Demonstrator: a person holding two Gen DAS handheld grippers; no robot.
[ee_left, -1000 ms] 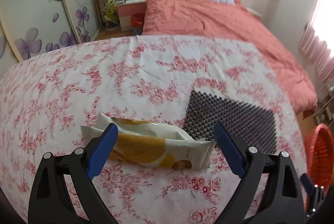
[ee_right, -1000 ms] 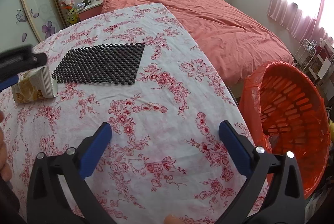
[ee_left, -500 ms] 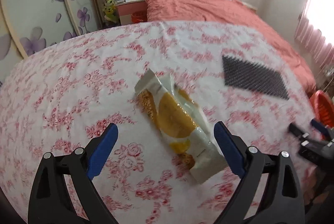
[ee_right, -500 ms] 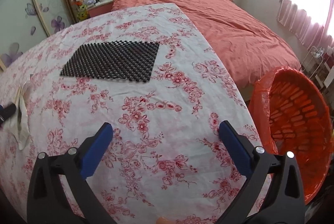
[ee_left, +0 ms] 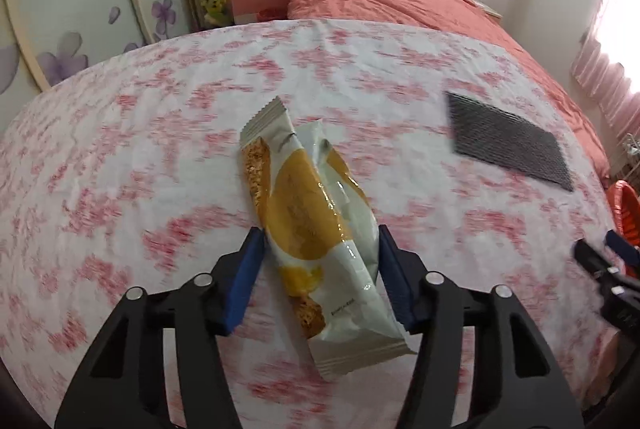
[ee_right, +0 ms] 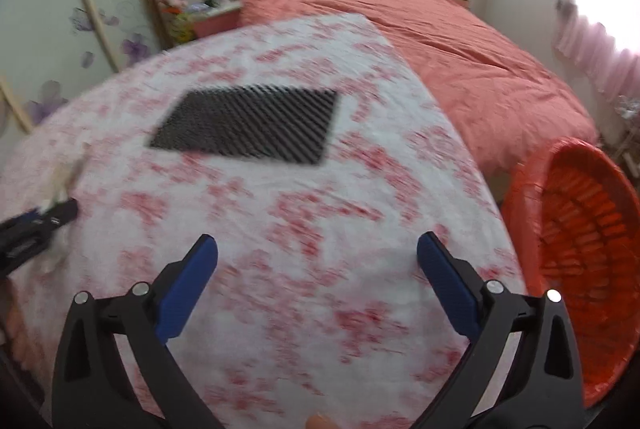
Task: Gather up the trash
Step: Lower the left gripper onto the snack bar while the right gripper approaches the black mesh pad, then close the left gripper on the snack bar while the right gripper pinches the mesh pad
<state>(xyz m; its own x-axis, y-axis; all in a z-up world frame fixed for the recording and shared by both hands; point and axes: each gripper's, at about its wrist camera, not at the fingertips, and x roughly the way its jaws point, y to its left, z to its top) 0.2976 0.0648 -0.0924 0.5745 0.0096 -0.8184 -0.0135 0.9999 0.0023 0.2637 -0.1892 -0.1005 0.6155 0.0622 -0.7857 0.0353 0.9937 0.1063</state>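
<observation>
A bed [ee_left: 400, 1] with a salmon cover fills the far side of the room. In front of it lies a table under a white cloth with a red flower print [ee_left: 160, 149], and it takes up most of both views. To the right of the table, low beside its edge, stands an orange basket [ee_right: 580, 261] lined with a red bag. A dark grid mat [ee_right: 248, 125] lies flat on the far right part of the cloth. The snack wrapper [ee_left: 316, 225], white and yellow, lies near the middle of the cloth, its long side running from far to near. The left gripper [ee_left: 320, 269] is closing around the wrapper's near half, with its blue pads at both sides of the wrapper, touching or nearly so. The right gripper [ee_right: 316, 277] hangs over bare cloth near the basket, spread wide with nothing between its fingers.
</observation>
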